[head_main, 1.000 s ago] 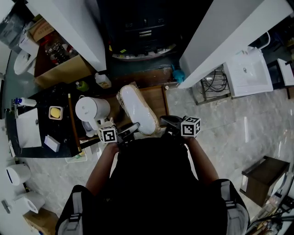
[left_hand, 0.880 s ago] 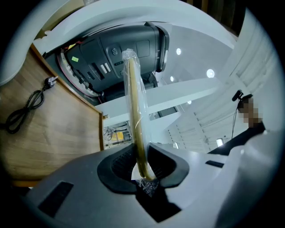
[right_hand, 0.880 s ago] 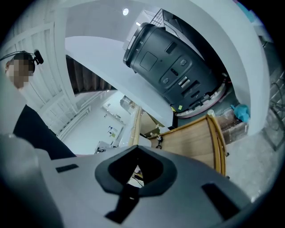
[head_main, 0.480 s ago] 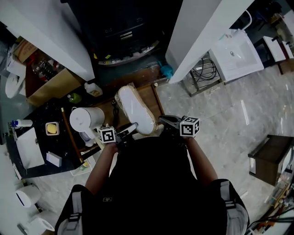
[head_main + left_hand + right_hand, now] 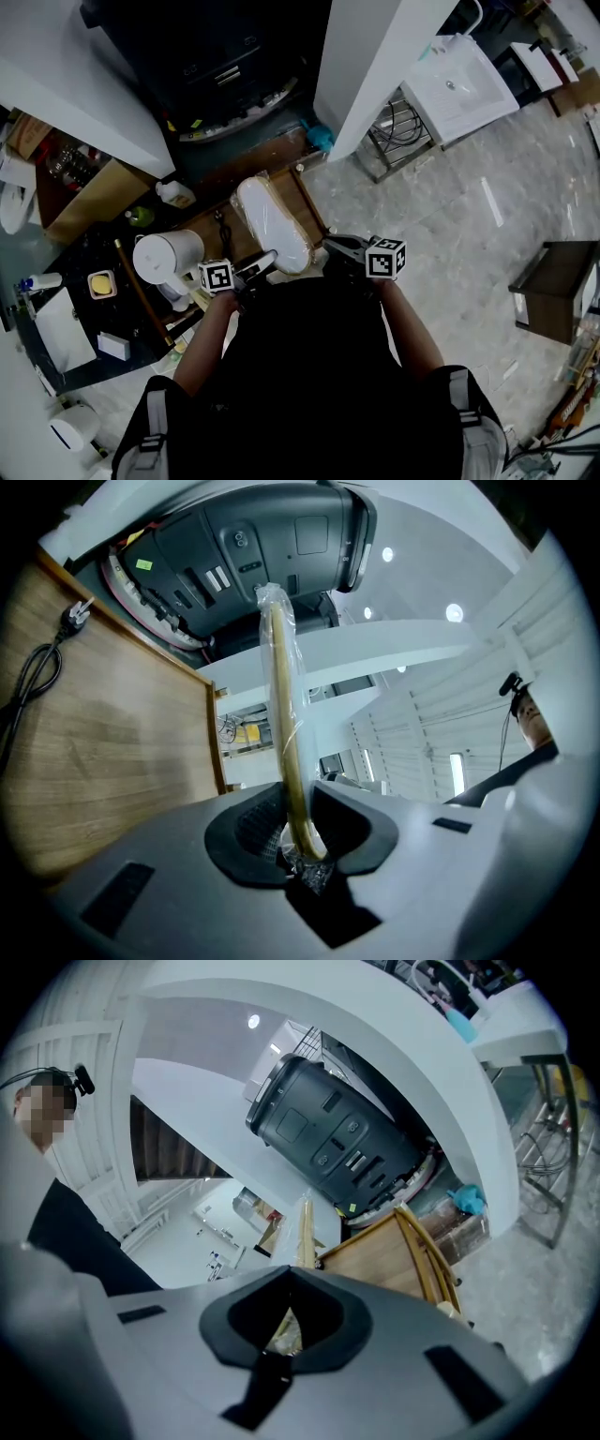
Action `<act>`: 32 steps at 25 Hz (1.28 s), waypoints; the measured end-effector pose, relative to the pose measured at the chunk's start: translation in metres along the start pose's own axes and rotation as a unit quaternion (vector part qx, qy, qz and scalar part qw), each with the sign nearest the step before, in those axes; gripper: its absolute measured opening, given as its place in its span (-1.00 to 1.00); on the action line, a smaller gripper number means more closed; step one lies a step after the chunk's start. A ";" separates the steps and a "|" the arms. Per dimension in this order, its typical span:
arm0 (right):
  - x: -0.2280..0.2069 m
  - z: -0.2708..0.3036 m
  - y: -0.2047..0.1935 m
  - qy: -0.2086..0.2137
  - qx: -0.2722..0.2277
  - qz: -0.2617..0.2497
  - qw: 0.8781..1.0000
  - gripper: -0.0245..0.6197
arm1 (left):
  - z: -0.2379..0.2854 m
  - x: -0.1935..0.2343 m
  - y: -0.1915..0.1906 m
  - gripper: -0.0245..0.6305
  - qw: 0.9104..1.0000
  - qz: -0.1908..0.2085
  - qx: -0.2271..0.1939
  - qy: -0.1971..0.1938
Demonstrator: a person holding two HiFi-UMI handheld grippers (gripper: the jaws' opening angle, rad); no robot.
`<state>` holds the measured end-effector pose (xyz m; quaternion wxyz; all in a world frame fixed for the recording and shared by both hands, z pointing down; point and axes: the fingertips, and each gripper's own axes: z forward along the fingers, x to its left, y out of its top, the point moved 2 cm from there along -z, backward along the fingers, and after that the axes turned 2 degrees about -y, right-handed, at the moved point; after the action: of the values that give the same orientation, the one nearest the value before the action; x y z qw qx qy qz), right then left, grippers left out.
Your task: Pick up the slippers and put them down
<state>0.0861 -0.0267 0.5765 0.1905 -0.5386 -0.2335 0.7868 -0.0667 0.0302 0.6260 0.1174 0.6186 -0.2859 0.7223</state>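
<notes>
The left forearm (image 5: 206,339) and right forearm (image 5: 409,330) reach forward from the torso, elbows bent and spread, holding the 2 grippers side by side ahead of the chest. The left gripper (image 5: 261,266) points forward and slightly inward, with its marker cube (image 5: 217,276) at its rear, above the hand. Its jaws are nearly together, clamped on the thin edge of the wrapped slippers (image 5: 272,220), which rises straight out from between them. The right gripper (image 5: 339,249) angles inward toward the left one, its marker cube (image 5: 386,258) behind it. Its jaws pinch the same pack's edge deep between the pads.
</notes>
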 end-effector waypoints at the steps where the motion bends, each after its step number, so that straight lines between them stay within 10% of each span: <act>1: 0.000 -0.001 -0.001 -0.003 -0.003 0.001 1.000 -0.90 | 0.001 0.002 0.000 -0.67 1.000 0.000 0.004 0.001; 32: -0.001 -0.026 -0.031 -0.077 -0.042 0.035 0.996 -0.90 | 0.017 0.068 0.000 -0.67 0.996 -0.047 0.074 0.027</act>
<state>0.1127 0.0023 0.5874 0.1218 -0.4921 -0.2613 0.8214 -0.0671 0.0079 0.6927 0.1127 0.6184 -0.1993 0.7518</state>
